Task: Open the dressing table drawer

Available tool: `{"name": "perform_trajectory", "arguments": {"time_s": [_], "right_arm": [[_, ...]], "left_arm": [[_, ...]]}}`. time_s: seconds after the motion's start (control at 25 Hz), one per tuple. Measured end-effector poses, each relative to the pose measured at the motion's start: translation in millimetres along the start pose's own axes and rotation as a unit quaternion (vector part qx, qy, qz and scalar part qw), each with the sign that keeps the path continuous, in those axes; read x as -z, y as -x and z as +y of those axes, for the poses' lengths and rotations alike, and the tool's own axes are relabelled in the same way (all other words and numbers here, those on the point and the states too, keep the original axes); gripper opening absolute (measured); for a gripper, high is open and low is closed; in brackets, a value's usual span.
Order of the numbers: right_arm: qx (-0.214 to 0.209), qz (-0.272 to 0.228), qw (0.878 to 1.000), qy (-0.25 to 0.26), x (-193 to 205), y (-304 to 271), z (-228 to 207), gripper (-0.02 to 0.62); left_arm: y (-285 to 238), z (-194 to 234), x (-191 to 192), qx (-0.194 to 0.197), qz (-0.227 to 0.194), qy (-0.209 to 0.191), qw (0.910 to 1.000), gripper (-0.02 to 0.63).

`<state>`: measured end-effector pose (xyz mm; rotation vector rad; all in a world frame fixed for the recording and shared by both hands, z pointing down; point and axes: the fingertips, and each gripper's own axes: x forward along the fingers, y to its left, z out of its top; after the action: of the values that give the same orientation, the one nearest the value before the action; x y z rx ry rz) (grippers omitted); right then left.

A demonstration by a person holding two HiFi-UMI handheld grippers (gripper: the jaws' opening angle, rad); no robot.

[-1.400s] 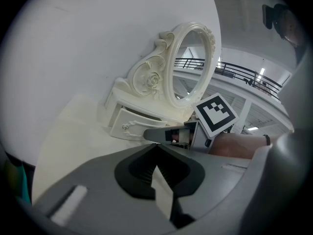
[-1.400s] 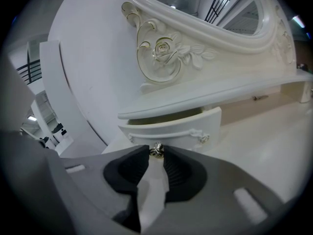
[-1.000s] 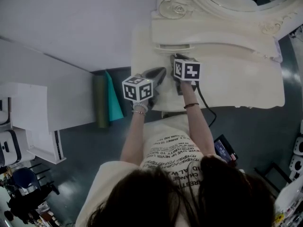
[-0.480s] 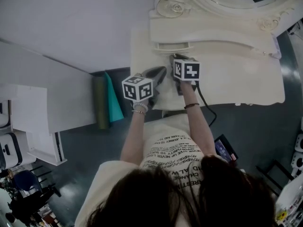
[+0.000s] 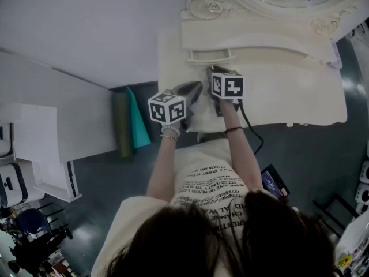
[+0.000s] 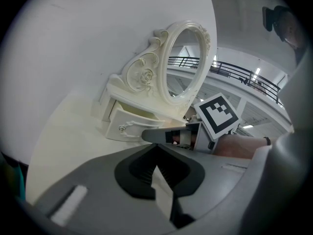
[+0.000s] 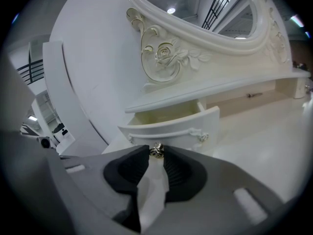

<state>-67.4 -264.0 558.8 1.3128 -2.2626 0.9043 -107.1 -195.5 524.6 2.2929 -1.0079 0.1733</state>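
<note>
Nearest us, our right gripper [image 7: 156,156] is pinched on the small metal knob [image 7: 156,150], while our left gripper [image 6: 156,148] sits closed and empty just to its left. The drawer [image 7: 171,127] lies straight ahead of the right jaws, partly out beneath the mirror [image 7: 195,13]. Its travel runs back along that gripper toward us, so we judge a straight rearward pull is called for.

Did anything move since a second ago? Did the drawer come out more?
Nothing visibly changed. The right gripper still pinches the small metal knob of the drawer, which stays partly open. The left gripper stays shut and empty beside it, above the dressing table.
</note>
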Motion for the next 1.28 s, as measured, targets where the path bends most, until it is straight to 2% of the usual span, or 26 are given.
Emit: {"name": "perform_trajectory", "arguments": {"time_s": [1.28], "right_arm": [[-0.004,0.000,1.000,-0.003,11.6,12.6,4.0,0.101]], "left_arm": [[1.0,-5.8,8.2,0.006,0.008,-0.001,0.9999,-0.001]]}}
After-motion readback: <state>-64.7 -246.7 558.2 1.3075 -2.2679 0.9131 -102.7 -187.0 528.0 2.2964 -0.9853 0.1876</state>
